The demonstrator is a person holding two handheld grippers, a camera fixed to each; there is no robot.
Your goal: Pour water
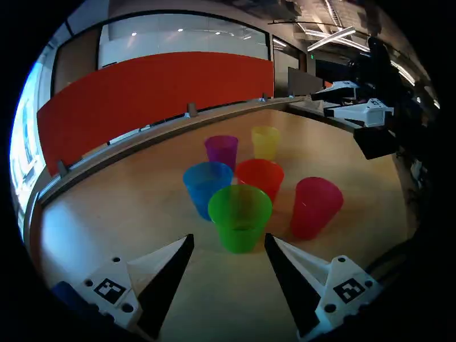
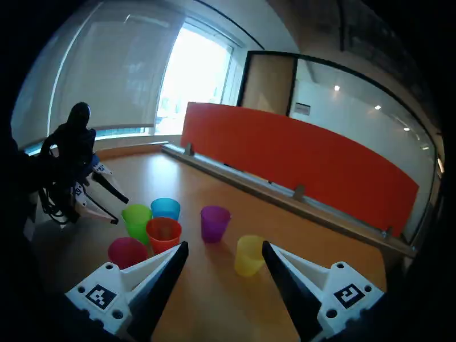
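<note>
Several plastic cups stand grouped on a wooden table (image 1: pixel 131 211). In the left gripper view the green cup (image 1: pixel 240 217) is nearest, just beyond my open left gripper (image 1: pixel 228 251), with the blue cup (image 1: pixel 206 188), orange cup (image 1: pixel 260 177), pink cup (image 1: pixel 315 206), purple cup (image 1: pixel 222 151) and yellow cup (image 1: pixel 265 142) behind. My right gripper (image 1: pixel 356 108) hovers at the far right. In the right gripper view my open right gripper (image 2: pixel 225 253) points between the yellow cup (image 2: pixel 249 255) and the orange cup (image 2: pixel 163 234); the purple cup (image 2: pixel 215 223) lies ahead. The left gripper (image 2: pixel 105 202) is beside the green cup (image 2: pixel 137 221).
A long orange partition (image 1: pixel 154 97) runs along the table's far edge, with a metal rail at its foot. Bright windows (image 2: pixel 191 80) lie beyond the table. Bare tabletop (image 2: pixel 211 308) stretches in front of the cups.
</note>
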